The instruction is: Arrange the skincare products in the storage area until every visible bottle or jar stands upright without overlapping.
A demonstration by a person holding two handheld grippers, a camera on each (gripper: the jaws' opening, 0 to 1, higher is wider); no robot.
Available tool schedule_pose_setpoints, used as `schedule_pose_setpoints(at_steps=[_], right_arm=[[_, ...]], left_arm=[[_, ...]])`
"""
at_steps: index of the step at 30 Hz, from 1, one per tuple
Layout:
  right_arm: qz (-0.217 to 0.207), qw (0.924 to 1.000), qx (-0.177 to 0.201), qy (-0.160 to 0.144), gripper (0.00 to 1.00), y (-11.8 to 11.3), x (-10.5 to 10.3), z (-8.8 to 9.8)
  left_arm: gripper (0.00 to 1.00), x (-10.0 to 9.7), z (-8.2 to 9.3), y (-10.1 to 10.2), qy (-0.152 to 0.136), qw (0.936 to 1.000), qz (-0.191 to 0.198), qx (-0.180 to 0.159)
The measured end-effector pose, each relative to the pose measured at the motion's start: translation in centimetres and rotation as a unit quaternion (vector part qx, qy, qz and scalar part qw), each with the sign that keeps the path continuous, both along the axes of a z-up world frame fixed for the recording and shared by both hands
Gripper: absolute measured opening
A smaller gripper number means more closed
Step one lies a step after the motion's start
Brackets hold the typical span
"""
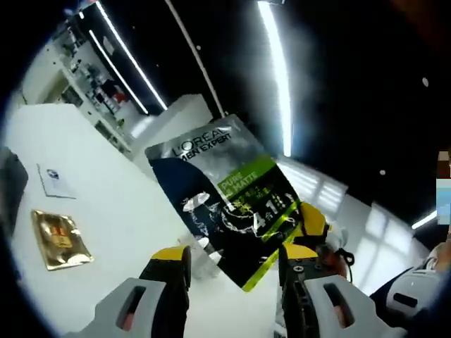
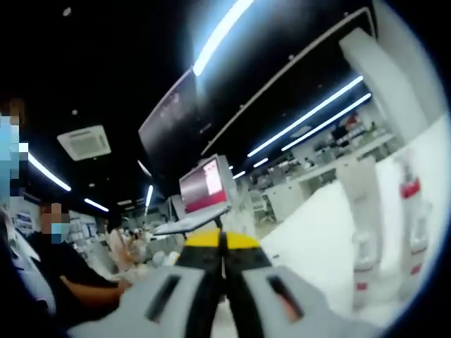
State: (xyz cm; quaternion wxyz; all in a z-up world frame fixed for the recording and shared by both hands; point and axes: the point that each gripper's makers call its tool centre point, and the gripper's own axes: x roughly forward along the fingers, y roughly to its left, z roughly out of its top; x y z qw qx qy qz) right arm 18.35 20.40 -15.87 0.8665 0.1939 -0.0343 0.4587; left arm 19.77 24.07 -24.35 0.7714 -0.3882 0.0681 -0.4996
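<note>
The dark sachet is held up in the air by the right tongs, clenched on its edge. The left tongs are spread, nothing gripped. A gold sachet is lying flat on the table. Plenty looks left to be arranged, tbh.

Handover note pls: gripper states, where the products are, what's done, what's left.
Left gripper: jaws apart, not gripping; the L'Oreal Men Expert sachet is held up just past them by the right gripper.
Right gripper: jaws together, shut on the sachet.
Gold sachet lies flat on the white table.
Clear pump bottles stand upright at the table's edge in the right gripper view.
Done: bottles upright.
Left: probably set down the sachet; gold one untouched.
</note>
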Motion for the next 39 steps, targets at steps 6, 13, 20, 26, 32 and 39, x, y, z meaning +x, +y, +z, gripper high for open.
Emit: schedule_pose_setpoints(at_steps=[6,13,20,26,32,39], right_arm=[[0.010,0.9998,0.012,0.008,0.00,-0.2,0.2,0.1],[0.008,0.9999,0.007,-0.005,0.00,-0.6,0.1,0.5],[0.012,0.9999,0.010,0.004,0.00,-0.7,0.5,0.1],[0.020,0.9996,-0.010,0.015,0.00,-0.5,0.6,-1.3],[0.038,0.9978,-0.051,0.015,0.00,0.1,0.3,-2.9],[0.022,0.9924,-0.121,0.002,0.00,-0.3,0.7,-5.0]], left_arm=[[0.54,-0.5,1.1,-0.1,0.001,0.9987,-0.013,-0.049],[0.34,0.5,2.1,2.0,-0.025,0.9970,0.028,-0.067],[0.21,0.7,3.1,3.9,-0.041,0.9935,0.041,-0.098],[0.13,0.9,3.2,4.9,-0.050,0.9921,0.056,-0.101],[0.10,1.1,3.4,5.5,-0.063,0.9903,0.080,-0.095],[0.02,0.8,3.5,5.4,-0.080,0.9899,0.081,-0.084]])
